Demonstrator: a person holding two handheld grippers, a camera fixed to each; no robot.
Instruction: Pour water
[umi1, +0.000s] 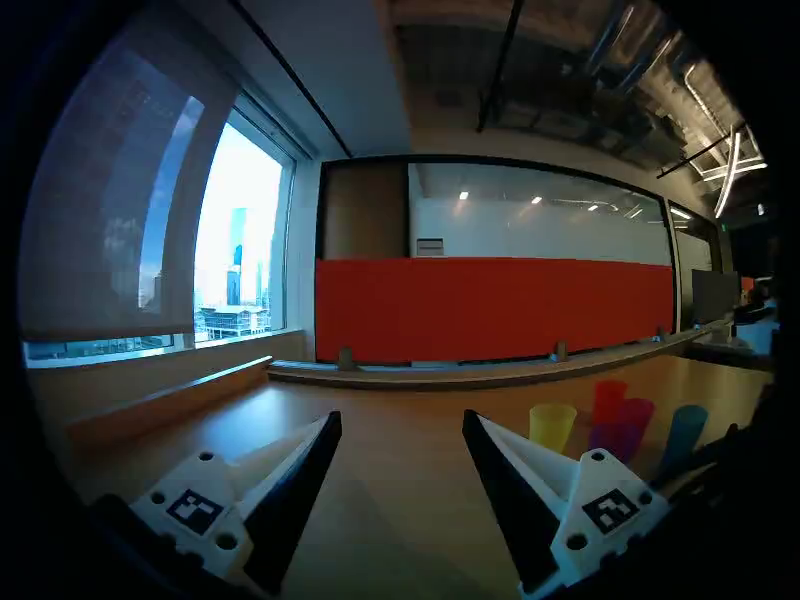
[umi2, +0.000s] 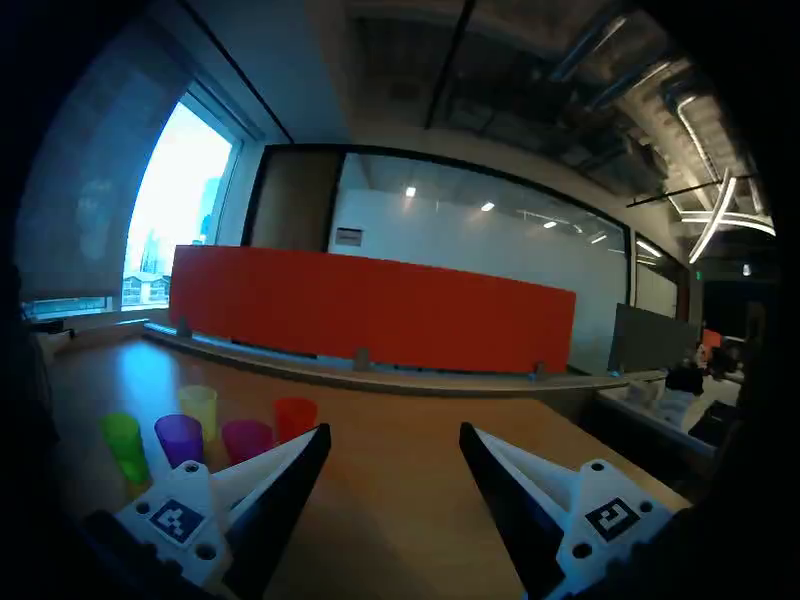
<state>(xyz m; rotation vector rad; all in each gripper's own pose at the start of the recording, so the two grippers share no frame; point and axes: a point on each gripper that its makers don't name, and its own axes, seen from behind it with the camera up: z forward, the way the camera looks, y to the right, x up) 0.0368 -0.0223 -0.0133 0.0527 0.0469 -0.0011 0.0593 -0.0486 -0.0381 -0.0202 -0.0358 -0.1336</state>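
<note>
Left gripper: mine (umi1: 400, 420), fingers spread wide over the bare table, nothing between them.
Right gripper: mine (umi2: 395, 430), just as wide apart, gripping nothing.
Cups, left gripper view: ahead and right of my right finger stand a yellow cup (umi1: 552, 425), a red cup (umi1: 608, 398), a magenta cup (umi1: 638, 412) and a purple cup (umi1: 608, 438), bunched close together. A teal cup (umi1: 685, 430) stands just beside them, toward the table's right edge.
Cups, right gripper view: the same group sits ahead and left of my left finger, with a green cup (umi2: 123, 443) nearest the table's left edge. I cannot tell whether it is the teal one under other light.
Table (umi2: 400, 470): pale wood. The cups stand upright, well short of its far edge.
Far edge: an orange partition (umi1: 490, 308) runs along it, with a glass wall above.
Window (umi1: 235, 250): on the left, bright, with towers outside and a blind partly down.
Ceiling: dark, with exposed pipes and light strips.
</note>
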